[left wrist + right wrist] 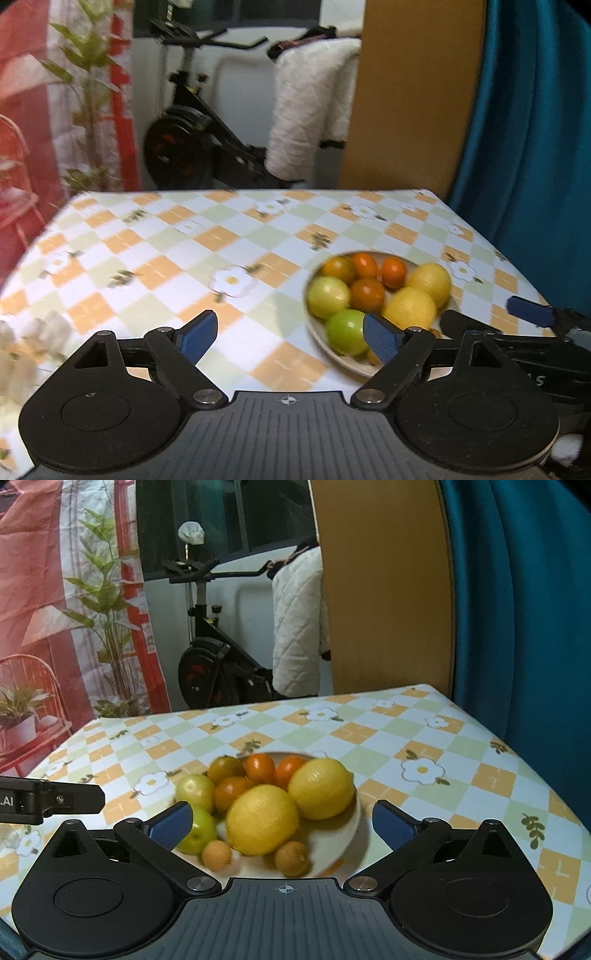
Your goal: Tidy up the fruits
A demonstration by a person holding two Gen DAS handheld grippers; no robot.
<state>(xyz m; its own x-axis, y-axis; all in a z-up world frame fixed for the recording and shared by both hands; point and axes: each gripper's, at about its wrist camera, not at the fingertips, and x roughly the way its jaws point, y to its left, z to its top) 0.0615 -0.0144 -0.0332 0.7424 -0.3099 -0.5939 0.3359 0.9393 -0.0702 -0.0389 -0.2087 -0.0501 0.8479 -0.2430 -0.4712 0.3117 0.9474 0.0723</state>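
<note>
A cream plate [343,845] on the checked tablecloth holds two yellow lemons [262,819], two green fruits [195,792], several orange fruits [260,768] and two small brown ones [291,857]. My right gripper [282,823] is open and empty, its jaws spread on either side of the plate's near half, just above the fruit. My left gripper [290,338] is open and empty, left of the plate [341,360]; its right pad [380,341] overlaps a green fruit [345,330]. The right gripper's blue fingertip [528,312] shows at the right of the left wrist view.
The table [147,251] carries an orange, green and white flowered cloth. Behind it stand an exercise bike [214,664] with a white quilted cover, a wooden panel [384,590], a teal curtain [517,590] and a plant [107,609]. The table's far edge runs behind the plate.
</note>
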